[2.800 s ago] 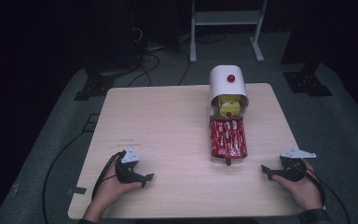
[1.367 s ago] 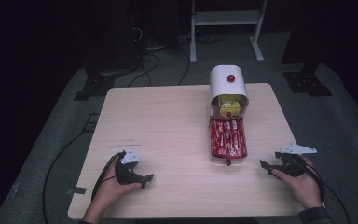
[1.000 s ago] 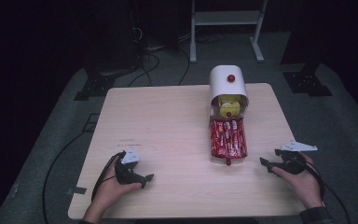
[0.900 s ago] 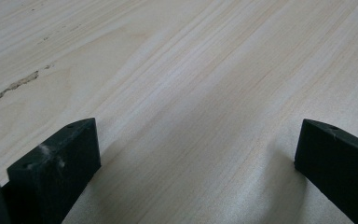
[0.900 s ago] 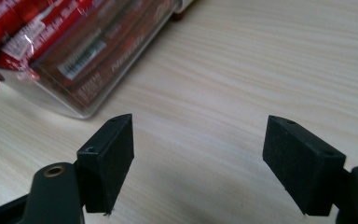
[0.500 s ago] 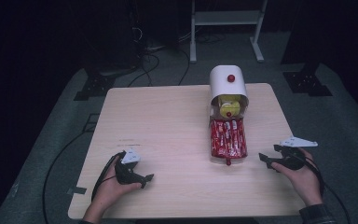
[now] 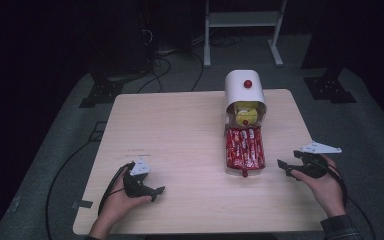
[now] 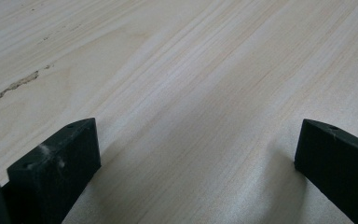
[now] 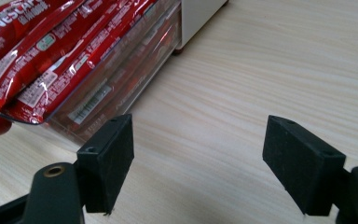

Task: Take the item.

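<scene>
2 grippers, fingers spread, empty: left gripper [image 7: 147,190] resting on table [image 7: 180,130]; right gripper [image 7: 292,167] beside open drawer [image 7: 244,150] of red sachets [image 9: 42,51]. Likely approach step; next, reach sachets or drawer knob [image 7: 244,174].

A rectangular table [image 7: 180,130] of pale wood with rounded corners is seen from above, standing on grey carpeted floor [image 7: 70,125]. Fine lengthwise grain is shown in both gripper views, and a thin dark streak [image 8: 9,88] is noted in the surface in the left gripper view. Toward the far right of the top, a white round-topped dispenser [image 7: 244,95] with a red knob is placed. A clear drawer [image 7: 244,150] packed with red sachets is extended from its base toward the near edge and lies over the wood. Small faint marks [image 7: 139,150] are observed left of centre. Black cables [image 7: 65,175] are laid on the floor at the left side.
</scene>
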A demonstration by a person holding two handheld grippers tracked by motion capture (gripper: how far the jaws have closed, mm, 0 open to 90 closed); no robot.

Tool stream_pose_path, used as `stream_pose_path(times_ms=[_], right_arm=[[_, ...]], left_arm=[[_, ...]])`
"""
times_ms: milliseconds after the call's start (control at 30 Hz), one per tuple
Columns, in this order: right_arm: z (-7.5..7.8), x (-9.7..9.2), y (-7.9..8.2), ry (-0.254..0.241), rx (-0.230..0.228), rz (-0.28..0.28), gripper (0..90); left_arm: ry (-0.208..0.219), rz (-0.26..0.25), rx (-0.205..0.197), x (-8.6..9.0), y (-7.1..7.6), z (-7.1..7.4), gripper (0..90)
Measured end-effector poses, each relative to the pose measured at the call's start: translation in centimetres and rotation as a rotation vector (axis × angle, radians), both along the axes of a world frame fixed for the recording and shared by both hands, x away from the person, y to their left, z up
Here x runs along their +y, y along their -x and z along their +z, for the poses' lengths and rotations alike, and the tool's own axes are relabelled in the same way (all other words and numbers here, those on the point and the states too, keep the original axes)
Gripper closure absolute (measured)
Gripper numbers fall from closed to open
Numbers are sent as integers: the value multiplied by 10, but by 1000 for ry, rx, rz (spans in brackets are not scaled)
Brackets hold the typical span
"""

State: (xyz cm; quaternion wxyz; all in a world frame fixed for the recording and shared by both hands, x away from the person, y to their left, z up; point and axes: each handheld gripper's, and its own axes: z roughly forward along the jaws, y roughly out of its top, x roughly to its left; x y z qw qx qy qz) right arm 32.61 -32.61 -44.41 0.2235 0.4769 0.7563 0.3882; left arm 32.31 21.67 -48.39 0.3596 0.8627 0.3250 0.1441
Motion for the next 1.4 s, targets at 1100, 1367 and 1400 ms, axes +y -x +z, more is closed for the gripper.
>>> stream_pose_path(times_ms=[1100, 1367, 1400], right_arm=[[21, 7, -12, -23, -45, 14, 242], [26, 10, -16, -27, -54, 19, 245], [26, 10, -16, -27, -54, 19, 245]], left_arm=[[-2, -1, 2, 0, 0, 0, 0], [-2, -1, 2, 0, 0, 0, 0], [-2, -1, 2, 0, 0, 0, 0]])
